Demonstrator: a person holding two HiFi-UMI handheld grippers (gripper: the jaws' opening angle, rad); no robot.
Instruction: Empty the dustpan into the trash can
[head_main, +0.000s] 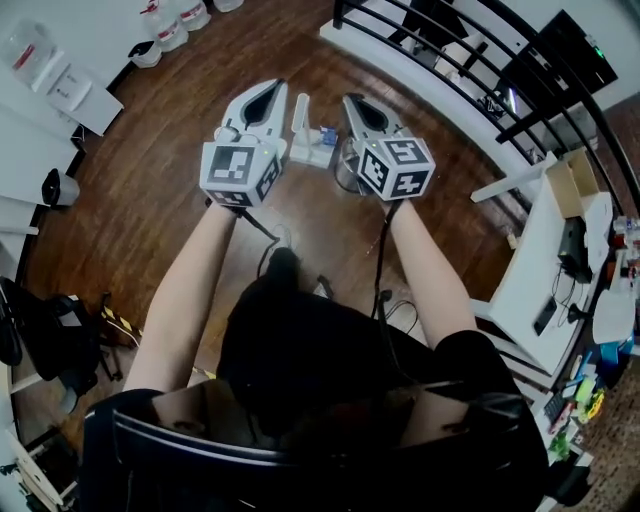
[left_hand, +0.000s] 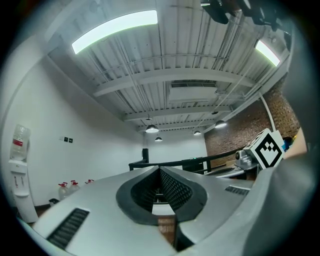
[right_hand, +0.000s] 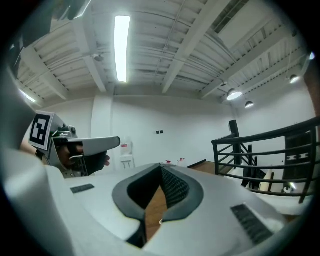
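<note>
In the head view both grippers are held up side by side over the wooden floor. My left gripper (head_main: 270, 92) and my right gripper (head_main: 351, 102) are shut with nothing between their jaws. Between their tips, down on the floor, stands a white dustpan (head_main: 310, 150) with an upright handle and small blue and white scraps in it. Just right of it a round trash can (head_main: 346, 174) is partly hidden behind the right gripper. The left gripper view (left_hand: 161, 174) and the right gripper view (right_hand: 161, 174) show shut jaws against ceiling and white walls; neither shows the dustpan or the can.
A black stair railing (head_main: 470, 70) curves along the upper right, with a white desk (head_main: 540, 255) below it. Water bottles (head_main: 168, 28) and white cabinets (head_main: 75, 92) stand at the upper left. Cables (head_main: 272, 240) lie on the floor. A black chair (head_main: 45, 345) is at left.
</note>
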